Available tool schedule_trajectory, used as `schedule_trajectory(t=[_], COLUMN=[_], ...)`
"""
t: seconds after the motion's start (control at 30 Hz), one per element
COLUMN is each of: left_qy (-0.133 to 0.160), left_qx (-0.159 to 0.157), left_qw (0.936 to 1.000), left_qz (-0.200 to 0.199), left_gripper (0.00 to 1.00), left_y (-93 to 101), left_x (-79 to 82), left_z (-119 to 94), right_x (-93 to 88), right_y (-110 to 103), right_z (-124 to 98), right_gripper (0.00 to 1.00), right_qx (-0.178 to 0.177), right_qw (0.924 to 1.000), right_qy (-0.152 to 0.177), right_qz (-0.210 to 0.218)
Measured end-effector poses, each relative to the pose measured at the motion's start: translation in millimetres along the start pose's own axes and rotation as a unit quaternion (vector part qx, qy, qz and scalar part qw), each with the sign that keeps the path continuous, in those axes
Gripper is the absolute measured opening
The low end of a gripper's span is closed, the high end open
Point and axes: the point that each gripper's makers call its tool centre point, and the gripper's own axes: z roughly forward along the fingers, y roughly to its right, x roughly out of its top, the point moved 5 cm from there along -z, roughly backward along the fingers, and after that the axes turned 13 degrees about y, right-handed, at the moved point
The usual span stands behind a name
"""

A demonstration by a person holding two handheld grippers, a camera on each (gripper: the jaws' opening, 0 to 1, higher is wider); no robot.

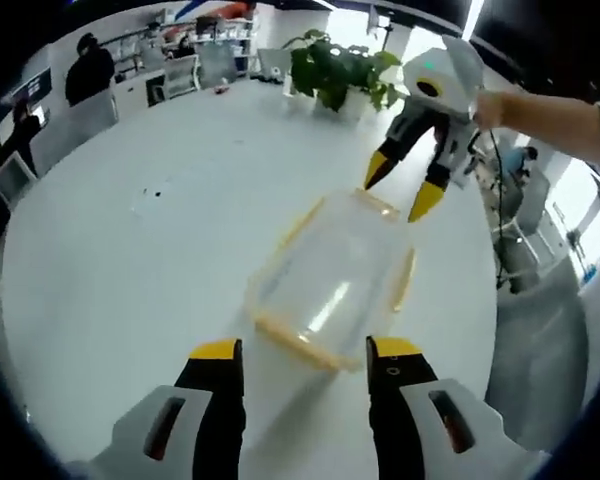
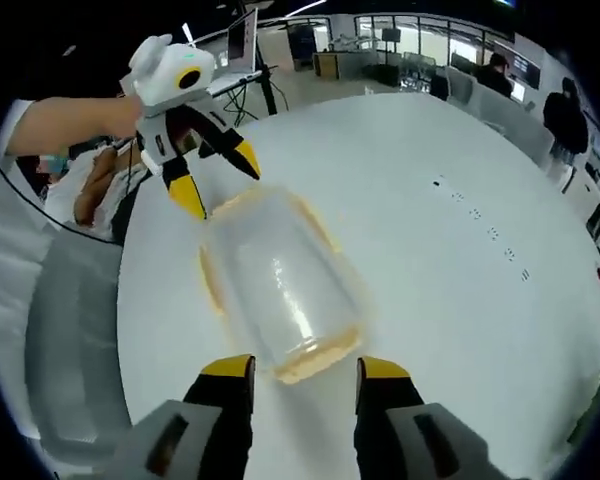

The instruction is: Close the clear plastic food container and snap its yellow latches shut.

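We've got the clear container lying on the white round table, lid on, its yellow latches showing along the edges. It sits right between our two tongs. In the left gripper view, the left gripper stands wide open just short of the near end, holding nothing. At the far end the right gripper is open too, yellow tips just above the container's rim. We can't tell whether they touch it.
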Motion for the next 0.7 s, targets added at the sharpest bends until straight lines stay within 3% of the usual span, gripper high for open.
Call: schedule_trajectory(t=[0.23,0.33,0.5,0.7], left_qy=[0.009,0.01,0.018,0.016], left_qx=[0.016,0.027,0.037,0.047], left_qw=[0.9993,0.9985,0.9964,0.9938], left_qz=[-0.034,-0.047,-0.075,-0.099], left_gripper=[0.45,0.44,0.44,0.38], left_y=[3.6,4.1,7.5,7.3], left_x=[-1.5,-2.3,-2.6,-6.8], left_z=[5,5,7,8], right_x=[4.2,6.9,18.3,9.4], right_y=[-1,2,-4,-4], right_z=[4,4,9,12], right_gripper=[0.38,0.38,0.47,0.47], right_qx=[-0.015,-0.044,-0.056,-0.082], right_qw=[0.9994,0.9984,0.9878,0.9806], right_qy=[0.014,0.018,0.08,0.076], right_qz=[0.027,0.032,0.122,0.161])
